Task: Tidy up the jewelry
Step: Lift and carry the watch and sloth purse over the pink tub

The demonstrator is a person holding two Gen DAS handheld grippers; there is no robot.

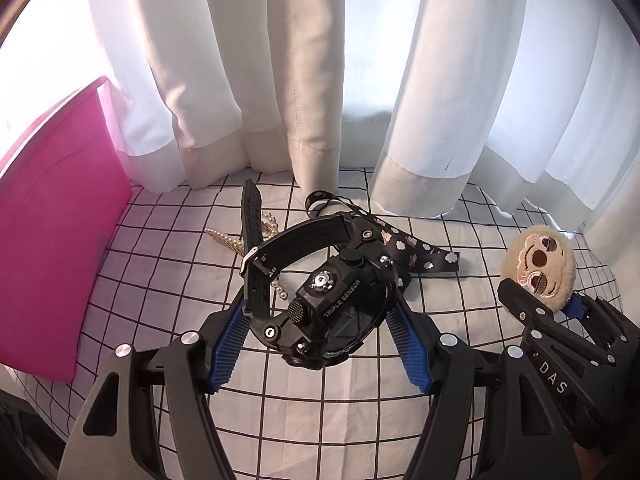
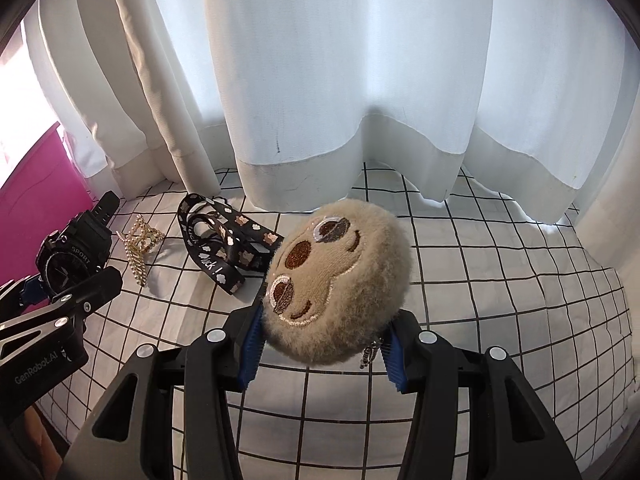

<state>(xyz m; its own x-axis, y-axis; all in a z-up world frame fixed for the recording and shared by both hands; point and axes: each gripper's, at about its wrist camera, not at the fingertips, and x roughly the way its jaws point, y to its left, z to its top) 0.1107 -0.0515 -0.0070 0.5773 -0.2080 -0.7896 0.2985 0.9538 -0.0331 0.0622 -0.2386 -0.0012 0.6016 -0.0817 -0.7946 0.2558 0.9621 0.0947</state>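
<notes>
A black sport watch (image 1: 336,312) hangs above the checked cloth with my left gripper (image 1: 320,320) shut on its case, blue pads pressing both sides; its strap loops up and left. In the right wrist view the same watch (image 2: 72,256) and left gripper (image 2: 60,288) sit at the far left. My right gripper (image 2: 328,320) is shut on a round beige plush sloth-face charm (image 2: 336,280), held off the cloth, with a small metal chain dangling at its lower right. From the left wrist view the charm (image 1: 540,264) and right gripper (image 1: 540,296) are at the right.
A pearl hair clip (image 2: 140,248) and a black printed ribbon lanyard (image 2: 224,240) lie on the white grid-pattern cloth (image 2: 480,280). White curtains (image 1: 304,80) hang close behind. A pink box (image 1: 56,240) stands at the left.
</notes>
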